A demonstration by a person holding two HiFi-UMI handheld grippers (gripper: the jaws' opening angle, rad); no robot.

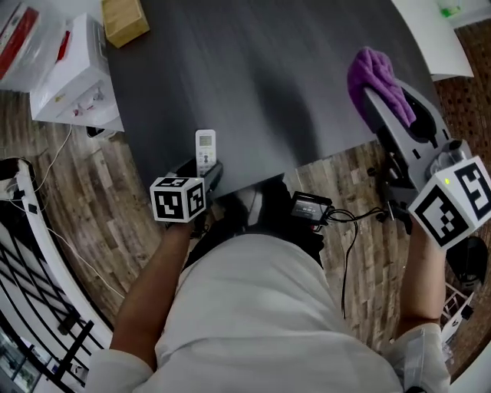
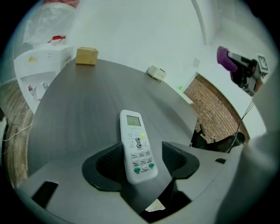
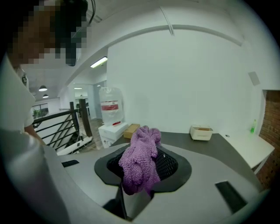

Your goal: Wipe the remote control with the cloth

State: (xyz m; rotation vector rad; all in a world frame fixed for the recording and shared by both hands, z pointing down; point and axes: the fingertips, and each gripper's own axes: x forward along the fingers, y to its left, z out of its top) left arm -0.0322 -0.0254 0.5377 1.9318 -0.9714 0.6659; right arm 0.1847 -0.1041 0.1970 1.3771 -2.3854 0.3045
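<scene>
A white remote control (image 1: 205, 148) with a small screen sticks out over the near edge of the dark grey table (image 1: 261, 69). Its lower end sits between the jaws of my left gripper (image 1: 201, 172), which is shut on it. In the left gripper view the remote control (image 2: 137, 146) lies face up between the dark pads of the left gripper (image 2: 142, 161). A purple cloth (image 1: 378, 80) is bunched in my right gripper (image 1: 393, 107), held up at the table's right side. The cloth (image 3: 141, 161) hangs over the shut right gripper (image 3: 142, 169).
A white box (image 1: 73, 73) and a cardboard box (image 1: 124, 19) sit at the table's far left. A small white box (image 2: 156, 72) rests at the far edge. A black device (image 1: 309, 207) with cables lies on the wooden floor. A black railing (image 1: 38, 315) runs at the left.
</scene>
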